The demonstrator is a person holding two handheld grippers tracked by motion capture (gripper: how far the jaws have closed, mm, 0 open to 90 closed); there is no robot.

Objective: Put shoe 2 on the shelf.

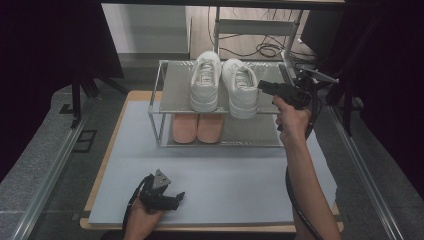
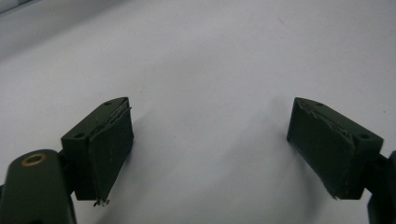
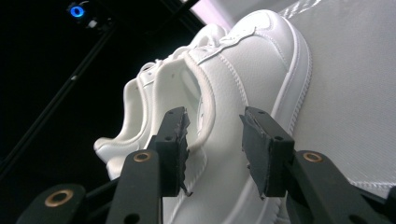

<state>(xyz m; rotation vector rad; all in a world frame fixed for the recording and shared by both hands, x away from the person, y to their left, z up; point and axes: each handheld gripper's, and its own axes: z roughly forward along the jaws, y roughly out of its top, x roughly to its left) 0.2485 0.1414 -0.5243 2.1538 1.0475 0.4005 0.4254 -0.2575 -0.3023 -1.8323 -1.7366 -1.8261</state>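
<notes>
Two white sneakers stand side by side on the top shelf [image 1: 175, 87] of a metal rack, the left sneaker [image 1: 206, 82] beside the right sneaker [image 1: 241, 89]. My right gripper [image 1: 263, 86] reaches in from the right at the right sneaker's heel side. In the right gripper view its jaws [image 3: 215, 119] straddle the padded collar of the right sneaker [image 3: 252, 65], one inside the opening and one outside, with gaps to the pads. The other sneaker [image 3: 123, 130] sits behind. My left gripper [image 1: 175, 197] rests open near the table's front, nothing between its jaws [image 2: 210, 112].
A pair of pink shoes [image 1: 197, 127] lies on the rack's lower shelf. The rack stands at the back of a grey mat [image 1: 225, 175] on the wooden table. Dark curtains flank both sides, and cables lie on the floor behind.
</notes>
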